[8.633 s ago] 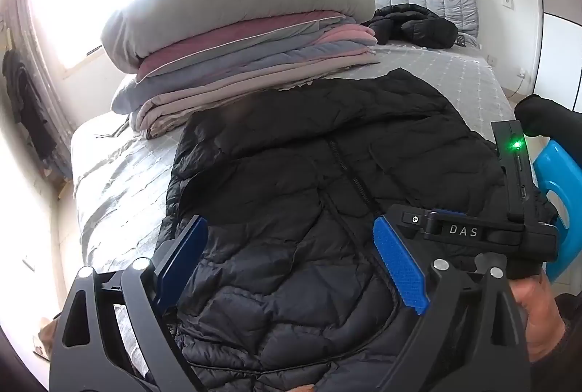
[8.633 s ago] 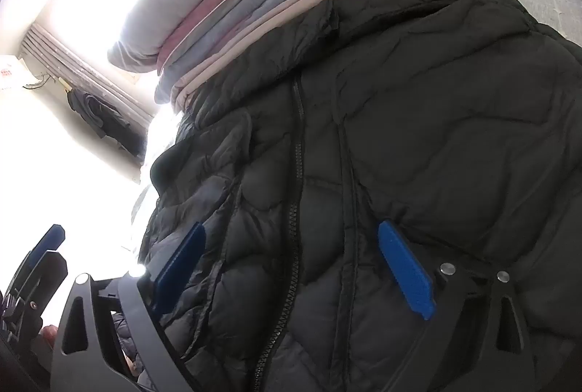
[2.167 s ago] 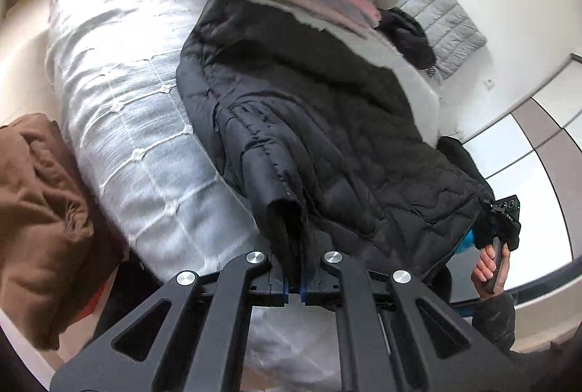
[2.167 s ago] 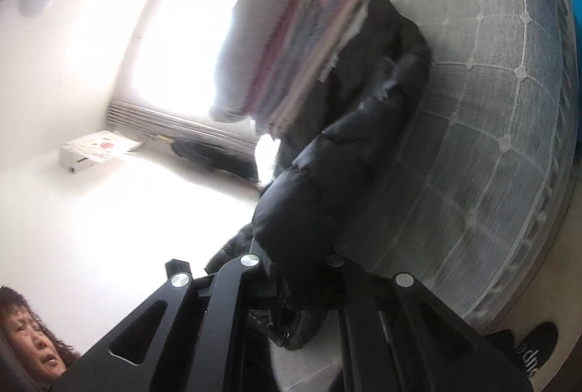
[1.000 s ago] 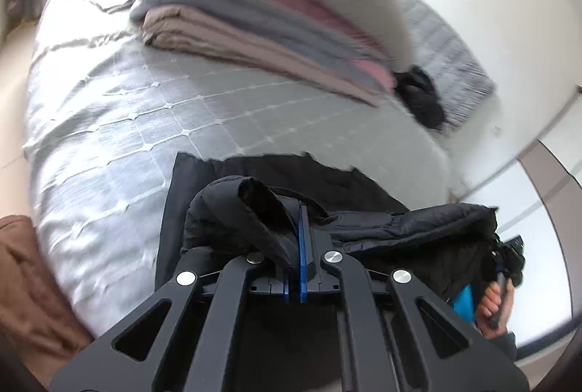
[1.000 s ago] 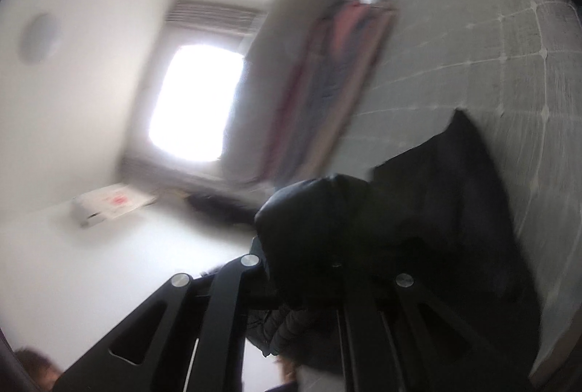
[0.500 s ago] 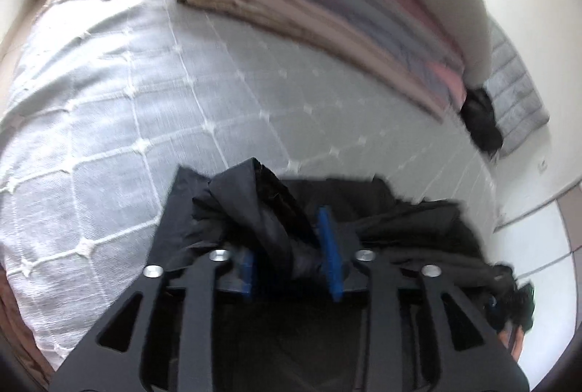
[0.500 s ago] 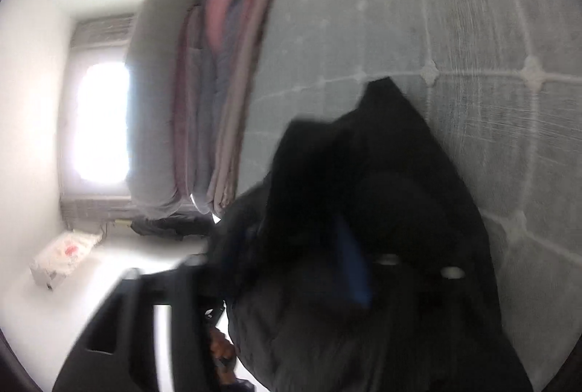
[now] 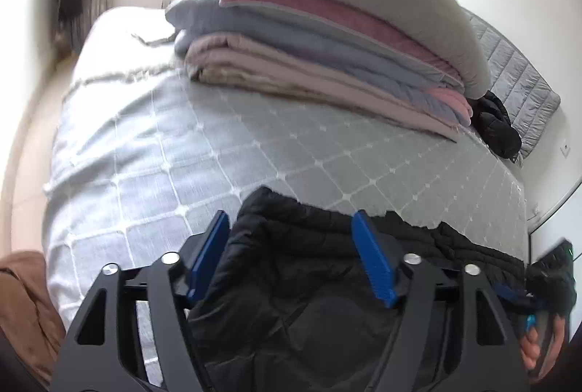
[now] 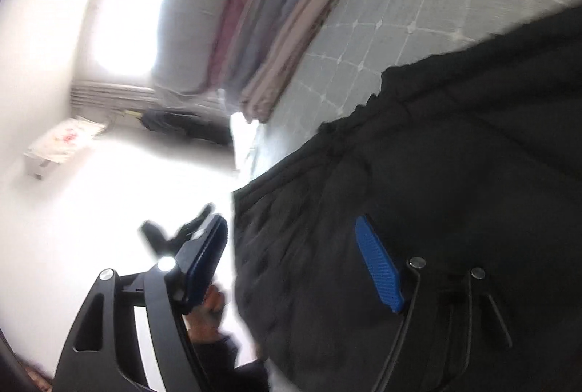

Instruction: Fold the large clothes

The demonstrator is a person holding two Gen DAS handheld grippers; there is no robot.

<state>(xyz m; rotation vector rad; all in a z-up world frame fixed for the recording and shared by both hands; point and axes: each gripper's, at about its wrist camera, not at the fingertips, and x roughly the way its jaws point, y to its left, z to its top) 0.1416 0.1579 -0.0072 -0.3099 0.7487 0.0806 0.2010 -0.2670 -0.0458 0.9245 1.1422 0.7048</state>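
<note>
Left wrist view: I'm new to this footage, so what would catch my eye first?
The black puffer jacket bunched at the near edge of the grey quilted bed, framed by the open left gripper with its blue pads. Behind it, a tall stack of folded bedding topped by a grey pillow.

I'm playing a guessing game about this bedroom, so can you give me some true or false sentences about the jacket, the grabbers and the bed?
1. The black puffy quilted jacket lies on the grey quilted bedspread. True.
2. The left gripper has its blue fingers shut tight on the jacket. False: the fingers stand open.
3. A stack of folded blankets in grey, pink and beige sits on the bed. True.
4. The right gripper is clamped on a blanket. False: it is open, at the jacket.
5. The jacket is bright red. False: it is black.
</note>
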